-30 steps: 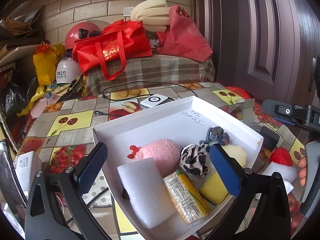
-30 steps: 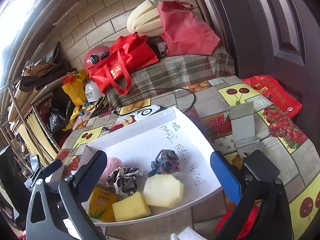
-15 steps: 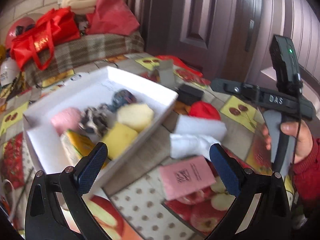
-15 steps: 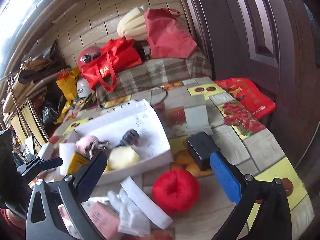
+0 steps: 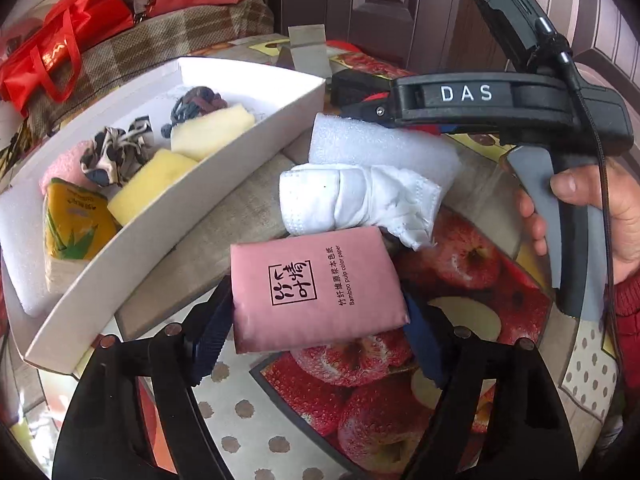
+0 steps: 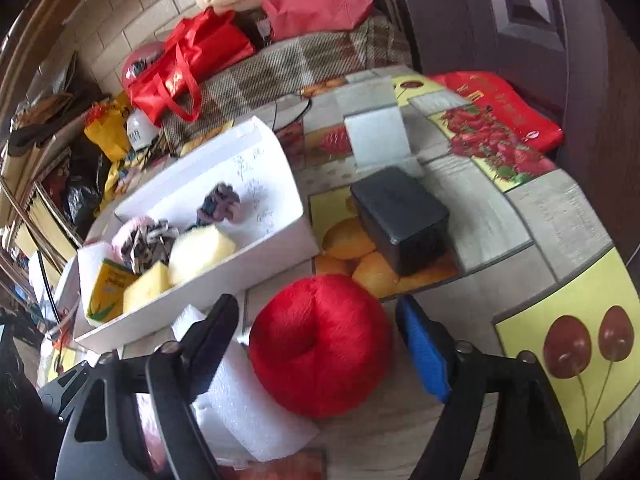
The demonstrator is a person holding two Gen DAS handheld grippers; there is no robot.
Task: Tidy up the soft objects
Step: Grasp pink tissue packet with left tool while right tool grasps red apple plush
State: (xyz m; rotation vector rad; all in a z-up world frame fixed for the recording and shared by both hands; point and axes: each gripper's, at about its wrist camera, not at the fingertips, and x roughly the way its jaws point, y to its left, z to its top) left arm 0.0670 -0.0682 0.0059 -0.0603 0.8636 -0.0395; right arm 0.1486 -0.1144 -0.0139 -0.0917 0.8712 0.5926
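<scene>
A pink tissue pack (image 5: 316, 280) lies on the fruit-print tablecloth, and my left gripper (image 5: 316, 306) is closing with a pad against each of its long sides. Beyond it lie a rolled white cloth (image 5: 356, 196) and a white foam block (image 5: 380, 148). In the right wrist view a red plush ball (image 6: 320, 344) sits between the closing jaws of my right gripper (image 6: 317, 303), with a small gap at each pad. The white box (image 5: 172, 236) to the left holds yellow sponges (image 5: 152, 184), a yellow tissue pack (image 5: 72, 224), a zebra scrunchie (image 5: 116, 152) and other soft pieces.
A black case (image 6: 400, 216) stands just beyond the red ball, with a grey stand (image 6: 376, 140) behind it. A hand (image 5: 588, 208) holds the right gripper's body above the foam. Red bags (image 6: 188, 64) and a plaid-covered bench crowd the far side.
Both grippers came down toward the table and their jaws narrowed. The left one now straddles the pink pack, which sat ahead of it before. The right one now frames the red ball.
</scene>
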